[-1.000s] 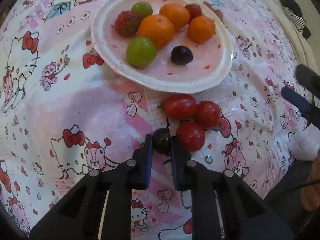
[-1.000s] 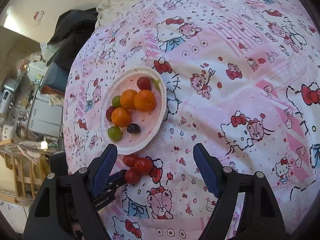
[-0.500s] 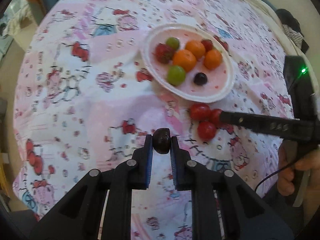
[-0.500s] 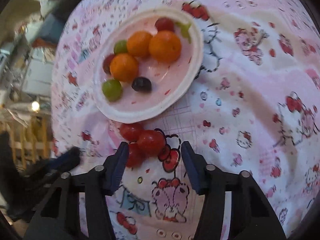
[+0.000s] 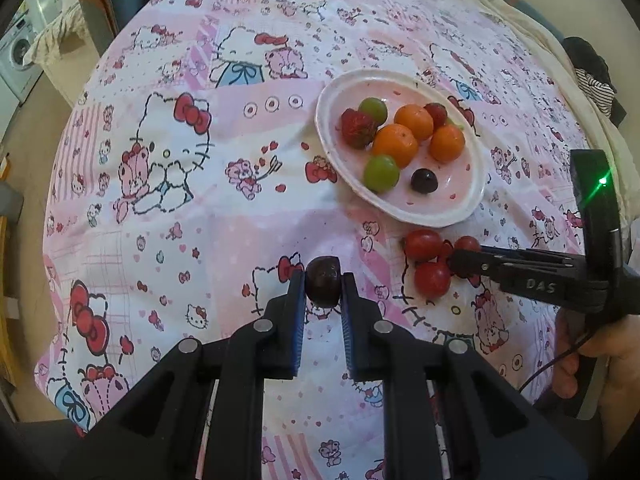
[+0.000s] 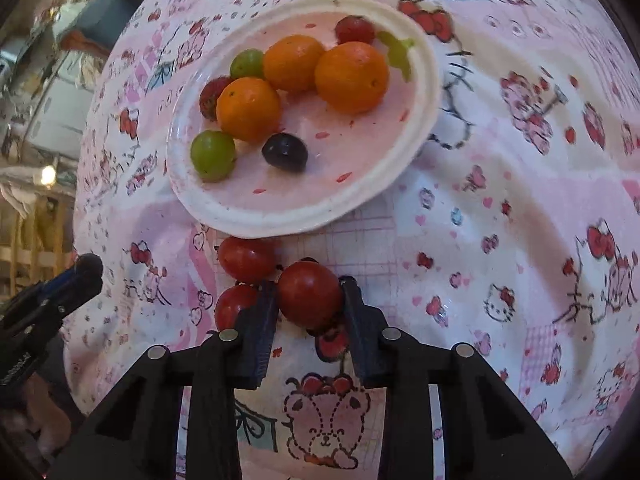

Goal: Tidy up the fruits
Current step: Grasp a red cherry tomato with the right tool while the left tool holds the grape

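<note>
**Gathering the last loose fruits toward the plate**

Holding a dark grape [image 5: 323, 283] clenched between its fingers, the left gripper [image 5: 322, 286] hangs above the patterned bedcover [image 5: 200, 208], apart from the plate [image 5: 472, 208]. The right gripper [image 6: 309, 300] is closing its fingers around one cherry tomato [image 6: 310, 294], which sits between the pads; two more tomatoes [image 6: 246, 258] lie just beside it, close to the plate's rim. Already on the plate are three oranges [image 6: 352, 77], two green grapes [image 6: 213, 155], a dark grape [image 6: 285, 152] and some red fruits. By my reckoning most is sorted: four pieces remain to go on.
</note>
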A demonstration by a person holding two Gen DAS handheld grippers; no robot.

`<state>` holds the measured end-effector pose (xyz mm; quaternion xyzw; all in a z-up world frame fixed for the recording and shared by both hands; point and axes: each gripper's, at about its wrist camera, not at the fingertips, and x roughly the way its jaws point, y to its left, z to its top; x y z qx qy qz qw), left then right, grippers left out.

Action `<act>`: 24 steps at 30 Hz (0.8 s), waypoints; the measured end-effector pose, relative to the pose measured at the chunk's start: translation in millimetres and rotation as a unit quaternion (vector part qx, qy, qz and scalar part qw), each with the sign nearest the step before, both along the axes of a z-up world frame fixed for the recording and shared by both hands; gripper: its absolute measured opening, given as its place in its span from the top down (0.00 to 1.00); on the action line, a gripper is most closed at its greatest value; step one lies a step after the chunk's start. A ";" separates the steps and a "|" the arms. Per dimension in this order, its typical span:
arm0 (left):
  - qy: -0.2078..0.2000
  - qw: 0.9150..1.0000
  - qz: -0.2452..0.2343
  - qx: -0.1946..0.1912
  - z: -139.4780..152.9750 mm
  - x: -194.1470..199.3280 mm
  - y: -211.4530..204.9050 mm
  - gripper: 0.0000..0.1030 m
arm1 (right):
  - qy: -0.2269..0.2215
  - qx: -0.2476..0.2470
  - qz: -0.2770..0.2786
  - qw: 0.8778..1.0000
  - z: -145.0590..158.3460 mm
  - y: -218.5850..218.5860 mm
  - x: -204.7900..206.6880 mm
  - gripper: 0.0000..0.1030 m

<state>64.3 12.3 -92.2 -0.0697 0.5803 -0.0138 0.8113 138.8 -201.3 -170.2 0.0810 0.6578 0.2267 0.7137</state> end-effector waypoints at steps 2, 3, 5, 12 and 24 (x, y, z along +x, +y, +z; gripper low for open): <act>-0.005 1.000 -0.001 0.003 1.8 -0.5 -0.9 0.87 | 0.002 0.013 -0.016 1.000 3.4 -10.8 -0.1 0.67; -0.006 1.000 -0.001 0.004 2.3 -0.5 -1.0 0.87 | 0.003 0.019 -0.024 1.000 5.4 -15.5 -0.3 0.67; -0.011 1.000 -0.001 0.009 3.3 -0.1 -1.5 0.87 | -0.001 0.029 -0.040 0.999 11.4 -27.2 -2.2 0.67; -0.028 0.999 0.001 0.019 9.3 5.4 -3.5 0.87 | -0.027 0.050 -0.093 0.994 36.0 -71.5 -8.5 0.67; -0.072 0.996 -0.028 0.042 38.2 30.8 -6.9 0.87 | -0.073 0.101 -0.119 0.985 77.3 -88.1 19.9 0.67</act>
